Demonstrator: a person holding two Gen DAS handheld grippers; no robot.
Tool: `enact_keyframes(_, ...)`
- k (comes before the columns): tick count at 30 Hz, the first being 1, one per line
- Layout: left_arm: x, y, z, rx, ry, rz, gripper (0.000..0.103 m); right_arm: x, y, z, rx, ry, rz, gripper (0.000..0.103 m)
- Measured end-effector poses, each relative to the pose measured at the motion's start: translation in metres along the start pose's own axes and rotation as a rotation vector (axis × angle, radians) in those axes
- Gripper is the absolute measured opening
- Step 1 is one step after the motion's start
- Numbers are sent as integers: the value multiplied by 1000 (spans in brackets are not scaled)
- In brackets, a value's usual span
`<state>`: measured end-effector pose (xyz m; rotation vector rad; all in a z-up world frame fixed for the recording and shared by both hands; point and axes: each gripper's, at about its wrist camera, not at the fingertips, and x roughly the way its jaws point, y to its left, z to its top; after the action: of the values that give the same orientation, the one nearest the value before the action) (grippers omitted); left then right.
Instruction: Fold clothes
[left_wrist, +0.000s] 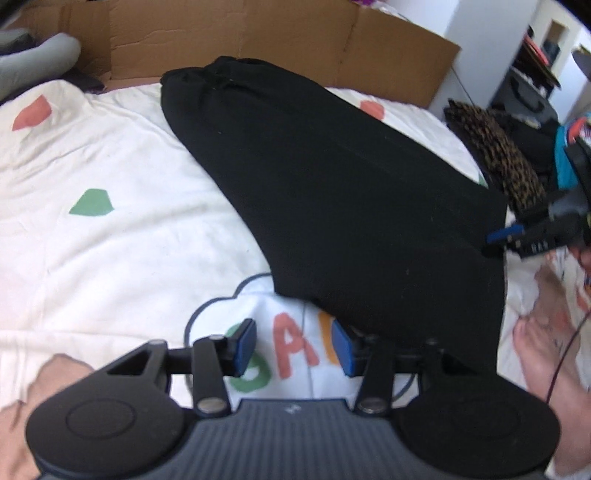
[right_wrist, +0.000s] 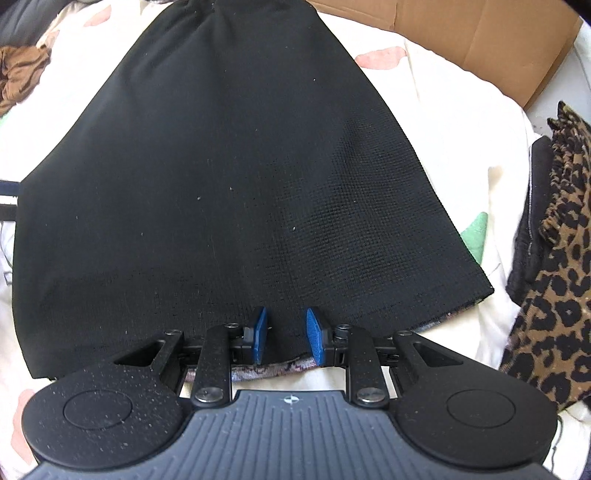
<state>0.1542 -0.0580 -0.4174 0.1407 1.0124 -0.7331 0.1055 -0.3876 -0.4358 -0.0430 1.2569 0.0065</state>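
A black garment (left_wrist: 332, 192) lies flat on a white bedspread (left_wrist: 110, 240), waistband at the far end, wide hem toward me. It fills the right wrist view (right_wrist: 236, 184). My left gripper (left_wrist: 293, 345) is open and empty, just off the garment's near left corner. My right gripper (right_wrist: 284, 334) is open, its blue pads (right_wrist: 258, 332) over the near hem, holding nothing. The right gripper also shows in the left wrist view (left_wrist: 498, 240) at the garment's right corner.
A flattened cardboard sheet (left_wrist: 258, 33) stands behind the bed. A leopard-print garment (right_wrist: 554, 258) over dark clothes lies at the right edge. A brown cloth (right_wrist: 22, 74) lies far left. A bare foot (left_wrist: 546, 350) rests at the right.
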Motion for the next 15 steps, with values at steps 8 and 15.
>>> enact_keyframes(8,4,-5,7,-41,-58,-14,49,-34,20,17,-35,-7,-15,29)
enact_keyframes(15,3,-11,18,-51,-97,-30,56,-61,59,43,-78,-114,151,30)
